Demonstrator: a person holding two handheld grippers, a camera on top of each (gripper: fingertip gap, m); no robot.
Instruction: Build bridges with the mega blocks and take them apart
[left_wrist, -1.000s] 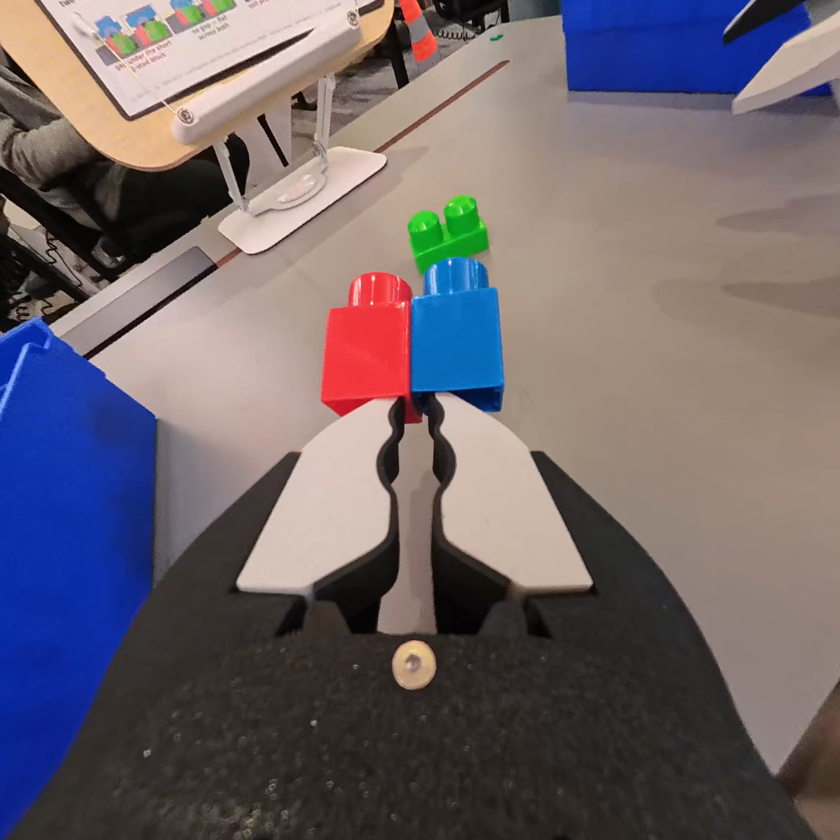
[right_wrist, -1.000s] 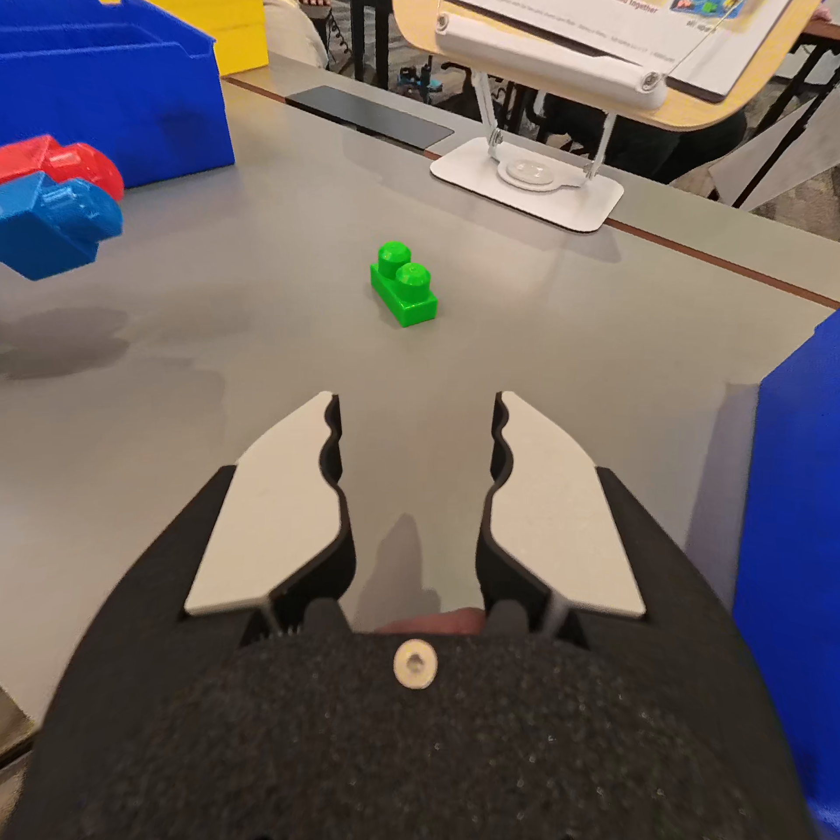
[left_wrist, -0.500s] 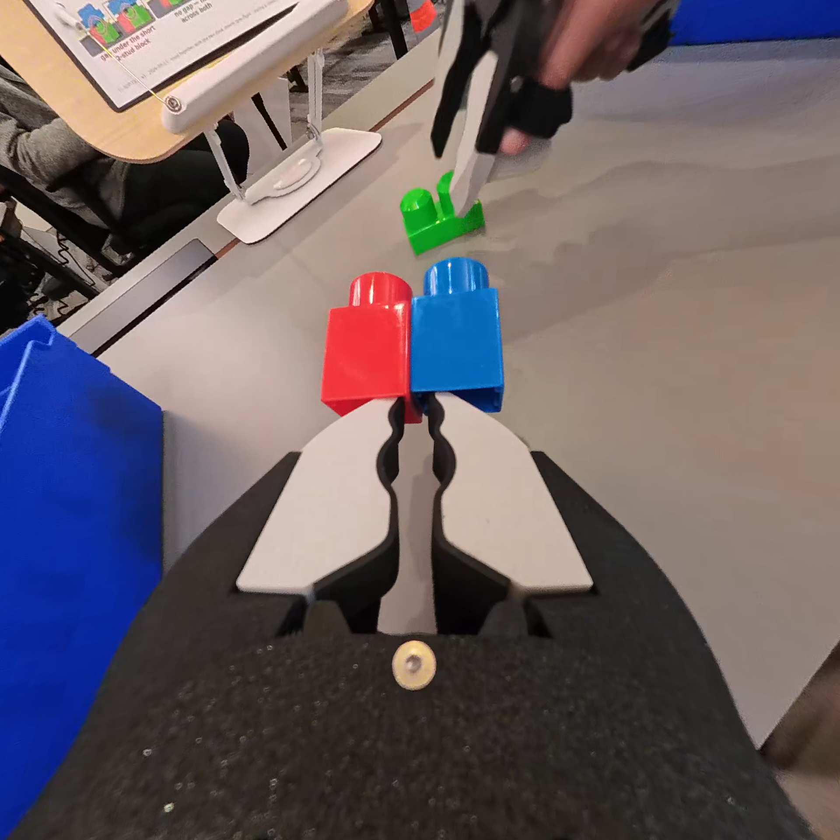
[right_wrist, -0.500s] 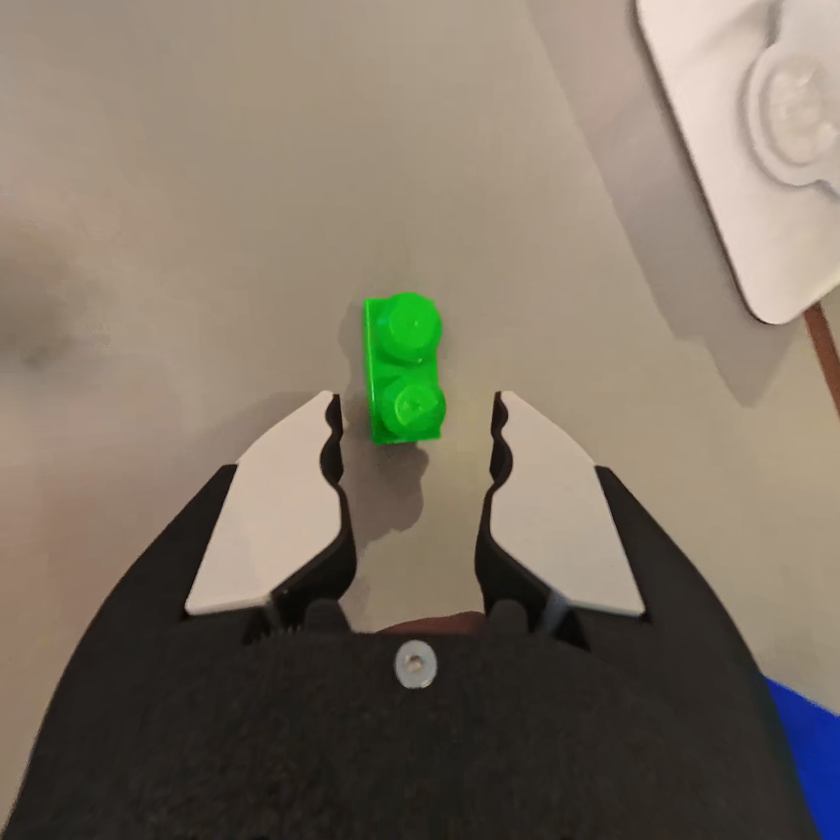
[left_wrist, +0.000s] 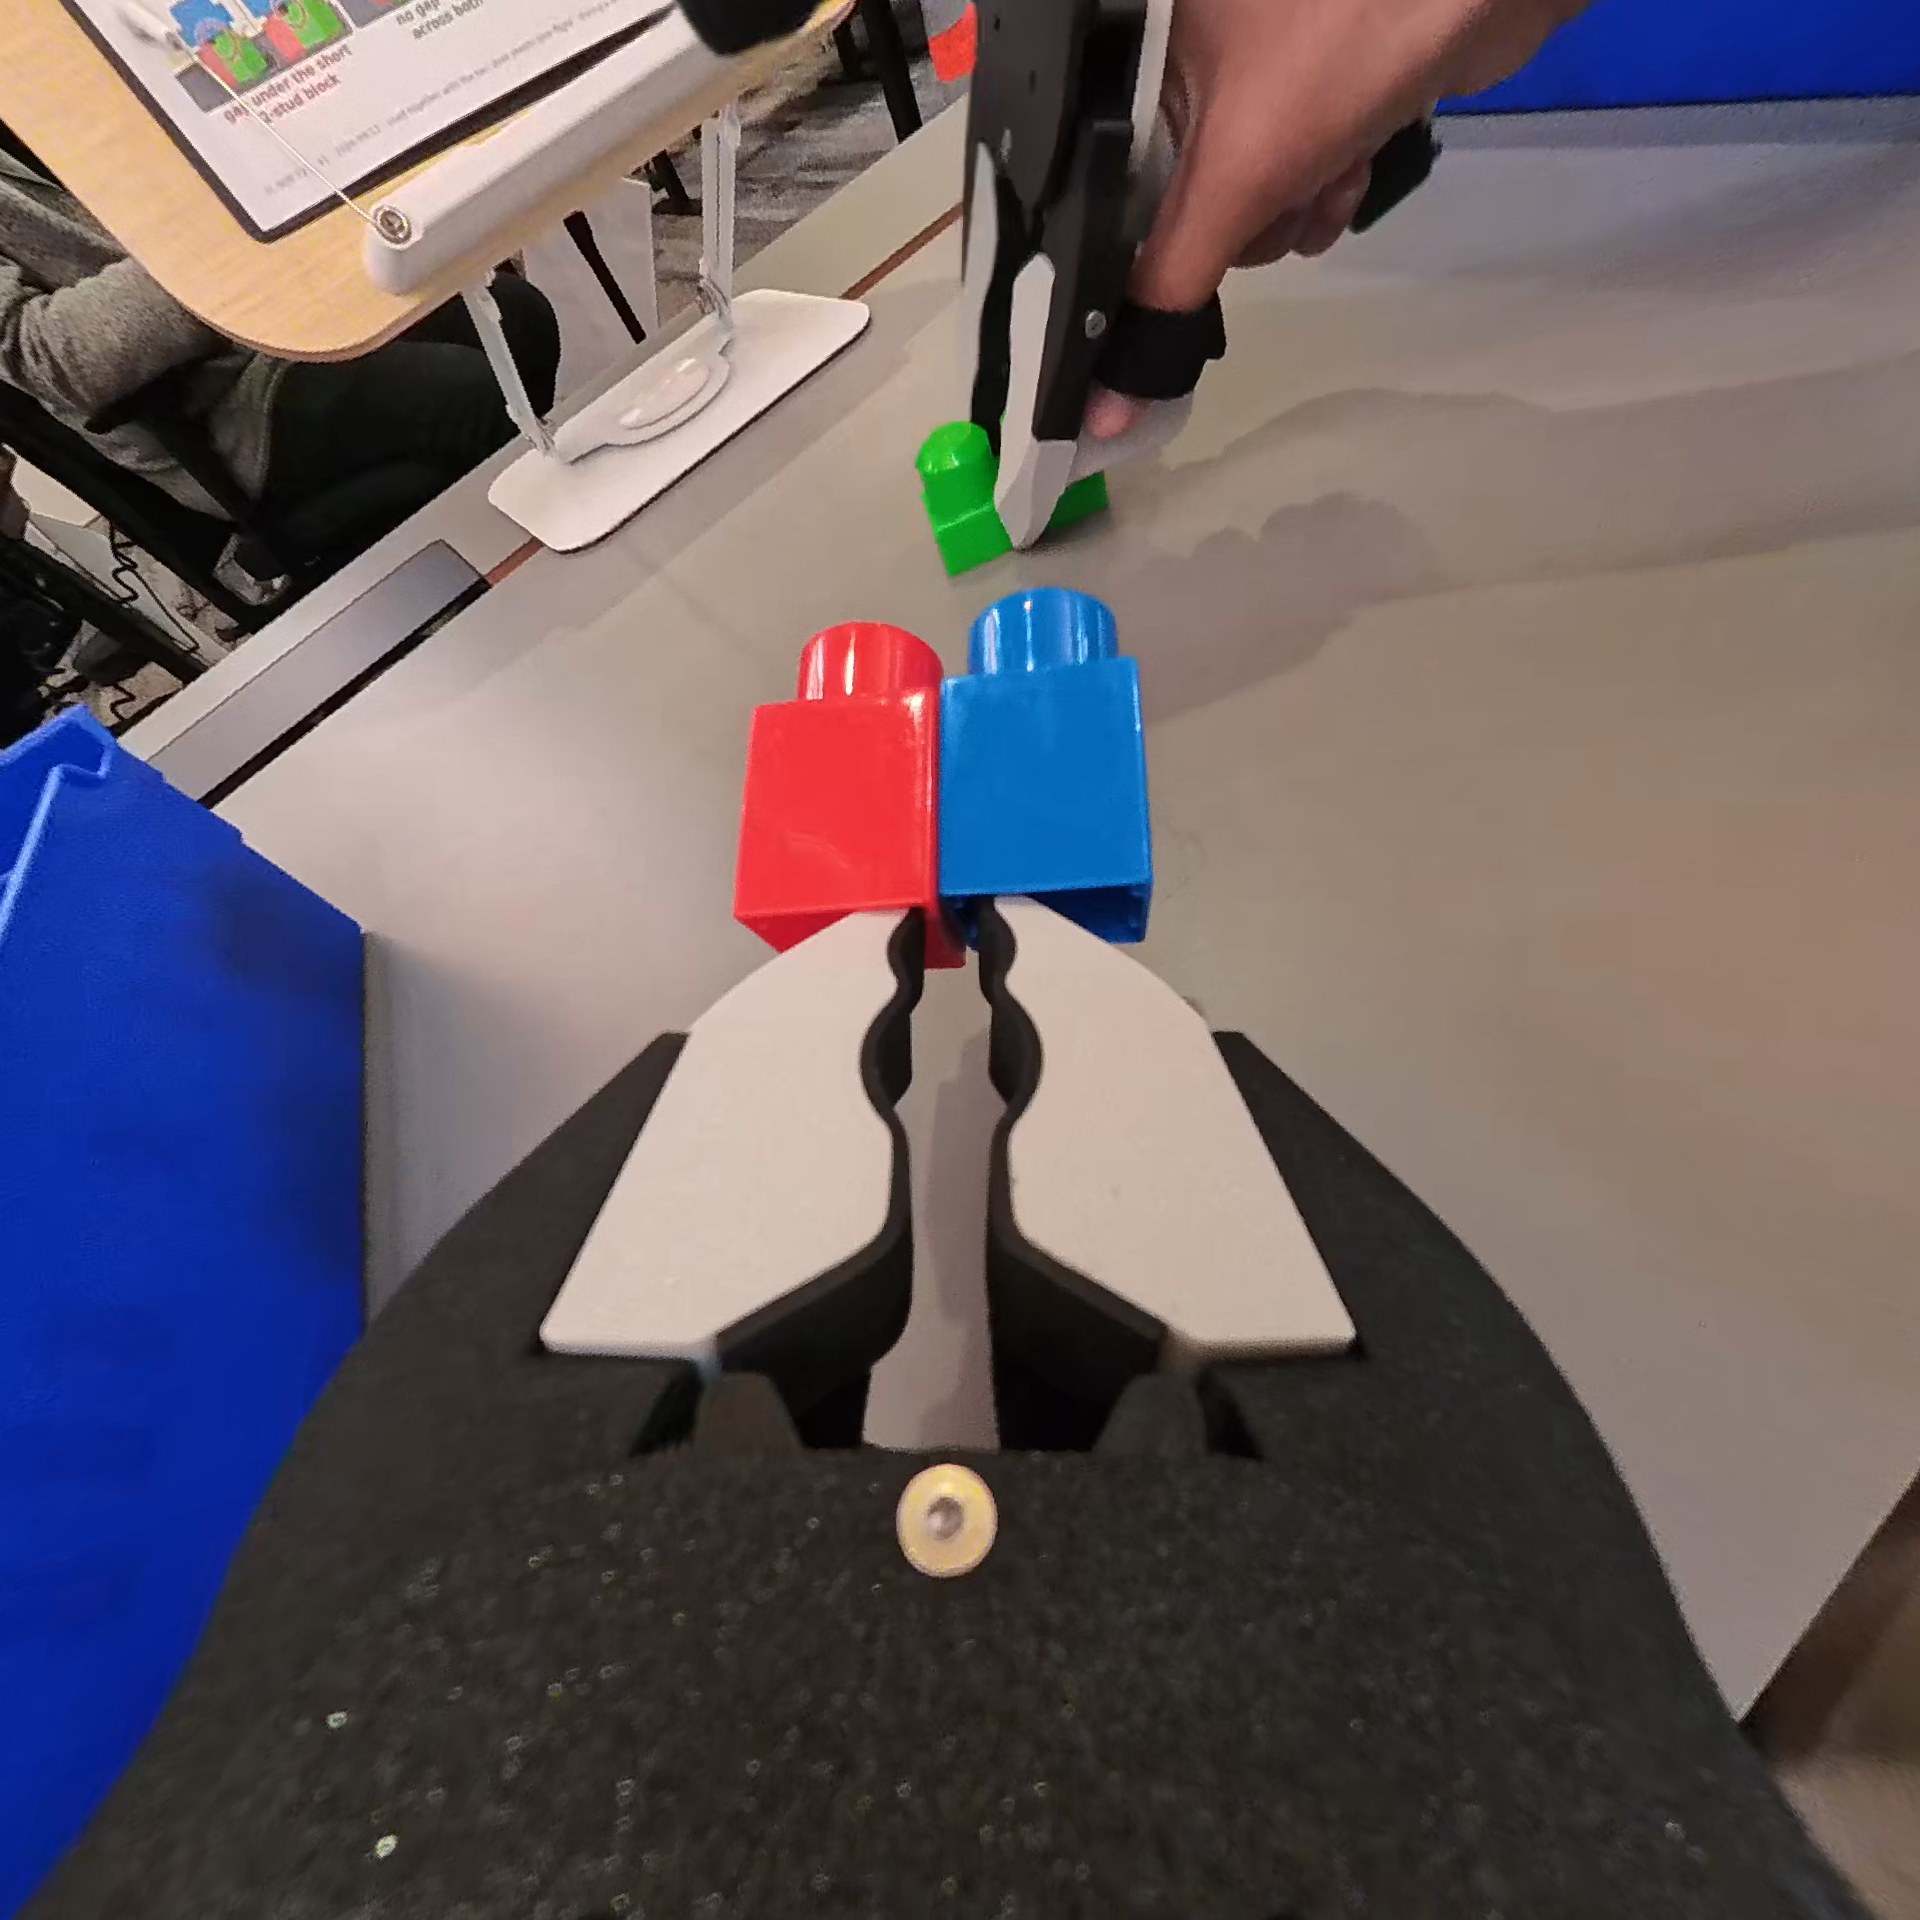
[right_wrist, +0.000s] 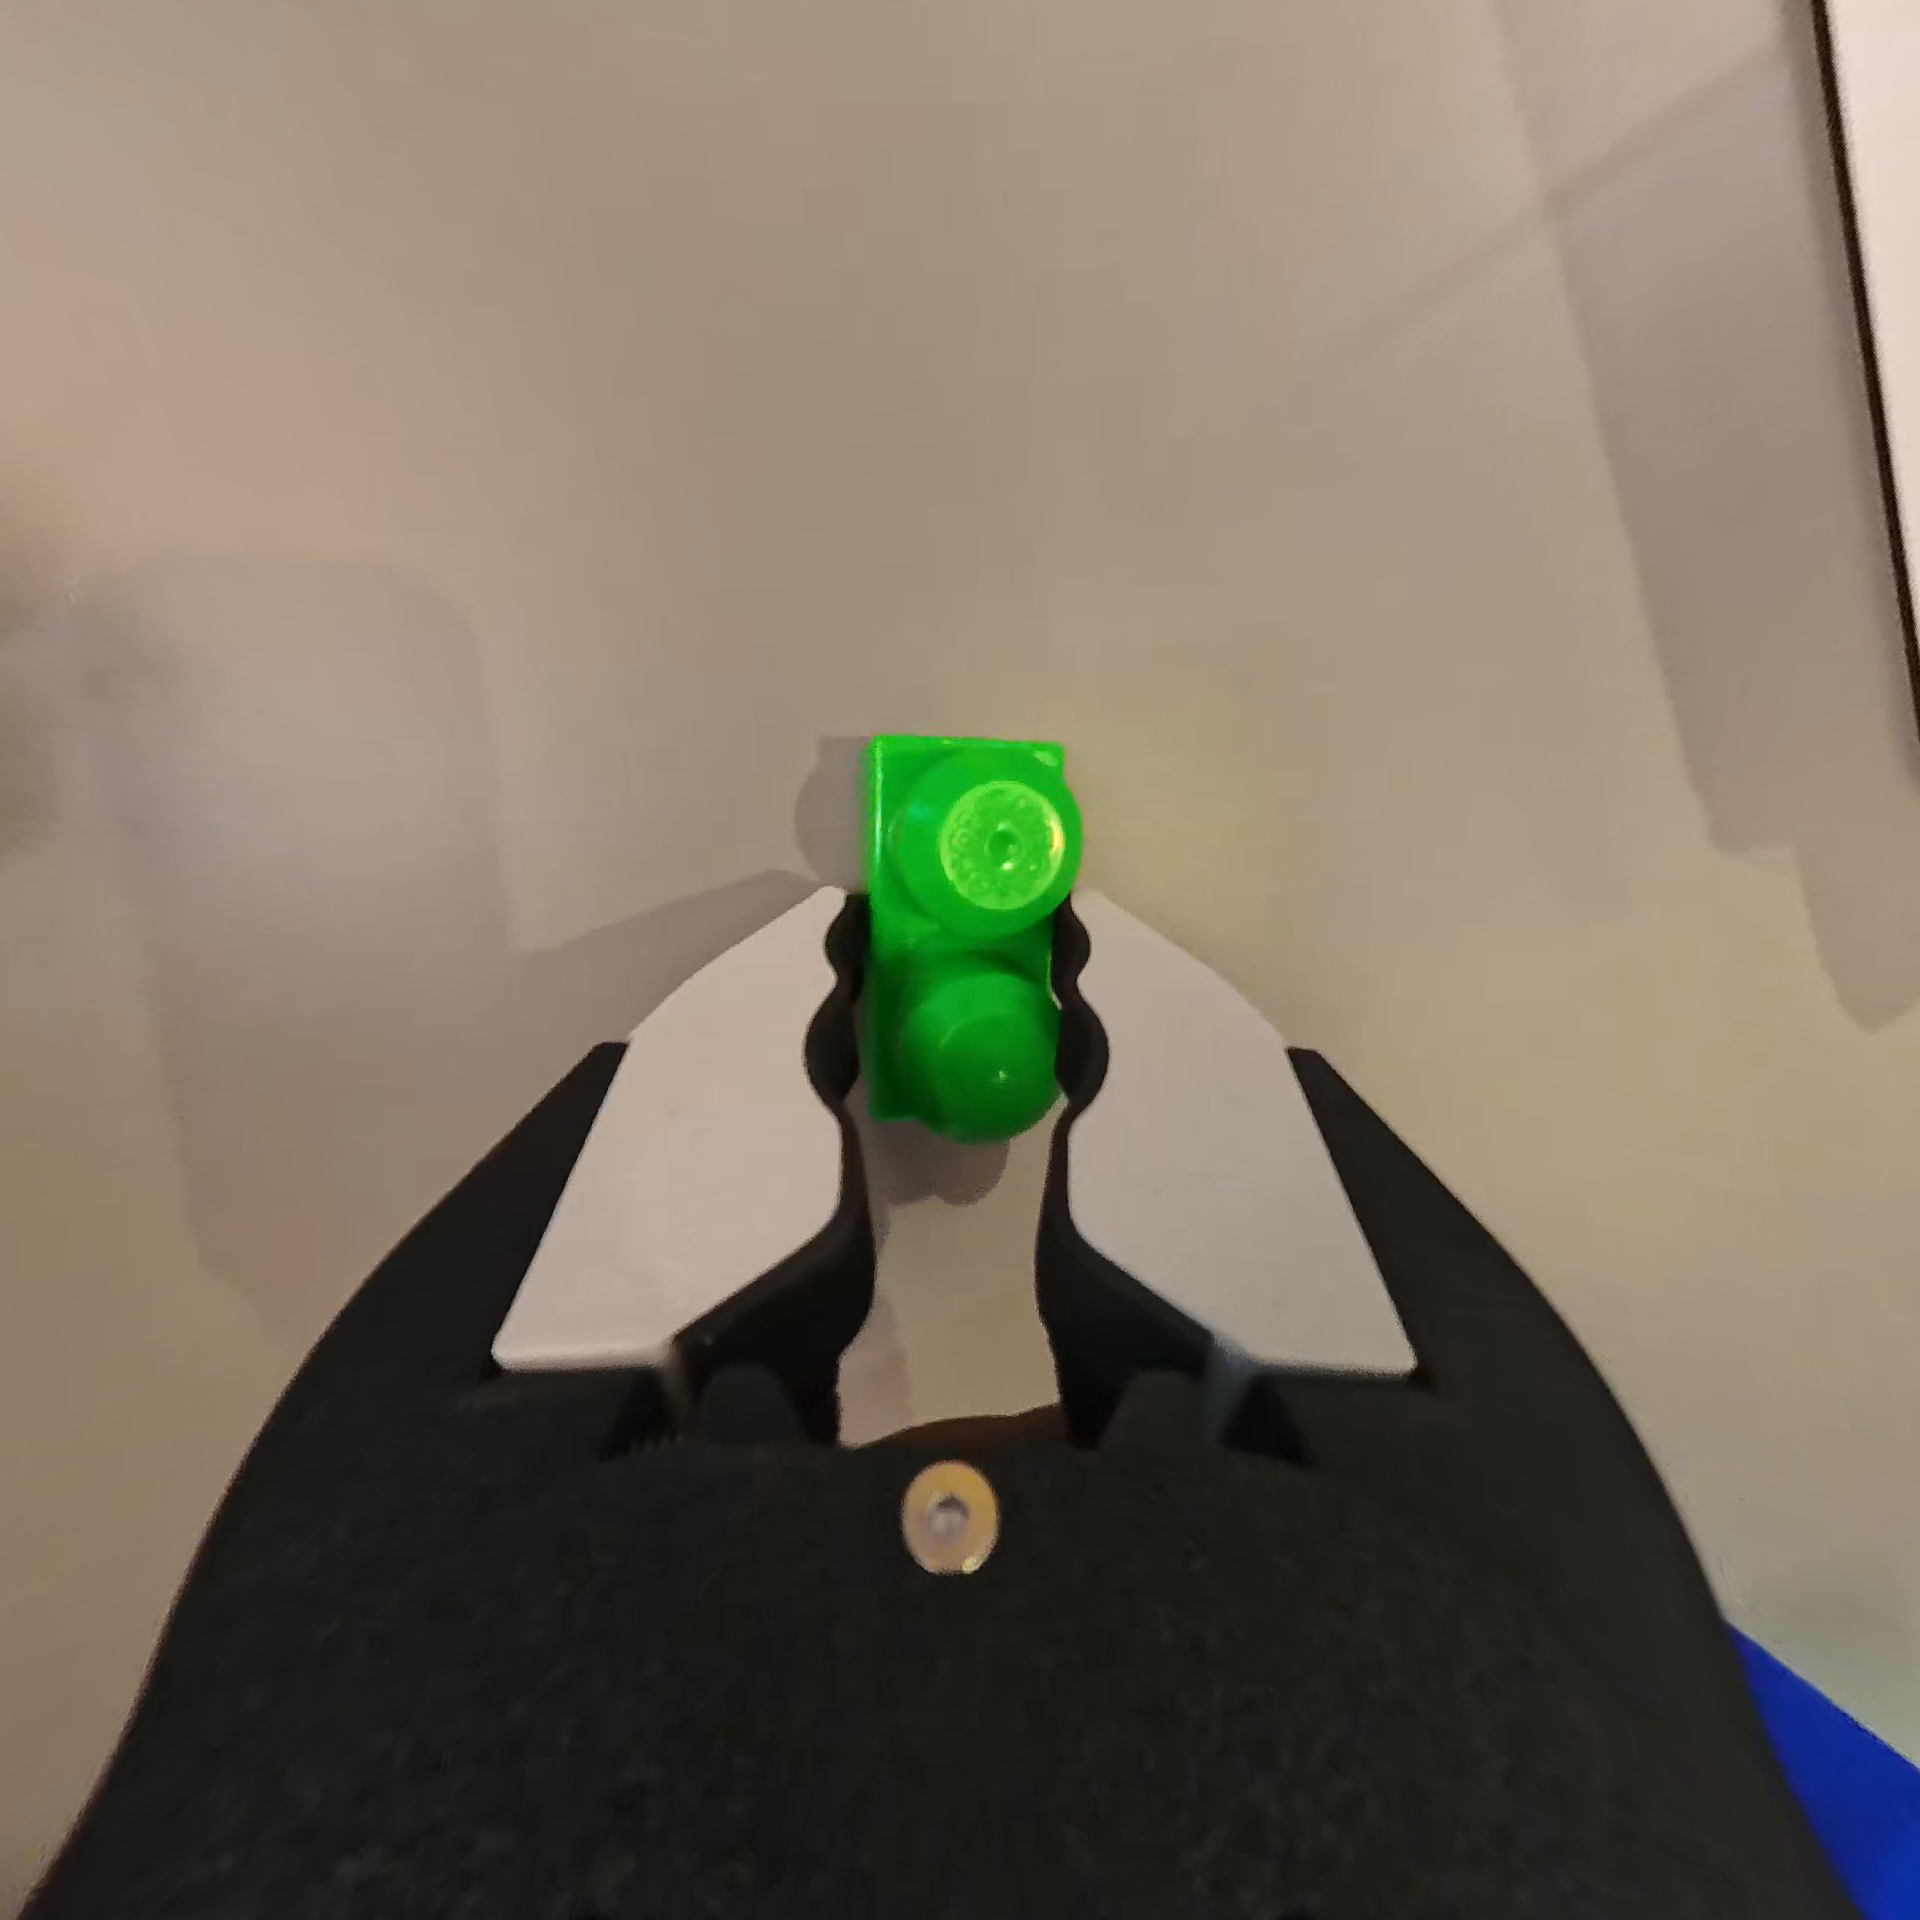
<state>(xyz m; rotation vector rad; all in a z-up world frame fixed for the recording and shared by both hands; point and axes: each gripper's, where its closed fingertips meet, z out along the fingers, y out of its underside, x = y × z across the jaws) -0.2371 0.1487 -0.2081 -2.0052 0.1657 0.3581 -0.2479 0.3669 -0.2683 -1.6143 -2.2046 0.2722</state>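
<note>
Green block (right_wrist: 961, 935) sitting on worktop (left_wrist: 1455, 831), right tool (right_wrist: 958, 997) clamping its sides from above; left tool (left_wrist: 948, 935) pinching red block (left_wrist: 836, 810) and blue block (left_wrist: 1044, 790), nearly closed.

Grey table (left_wrist: 1455, 831): green block (left_wrist: 961, 509), white stand base (left_wrist: 675, 405).

Left gripper (left_wrist: 948, 925) body: black, rough, speckled foam-like shell, broad and rounded, filling the near part of its view.
Left gripper fingers (left_wrist: 748, 1143): flat pale grey plates with black wavy inner edges.
Left gripper screw (left_wrist: 945, 1523): round, brass-coloured, centred on the shell.
Right gripper (right_wrist: 956, 935) body: the same black shell, grey finger plates, wavy black pads.
Right gripper screw (right_wrist: 950, 1531): round, brass-coloured.
Person's hand (left_wrist: 1278, 135): far right, a black band round one fingertip.
</note>
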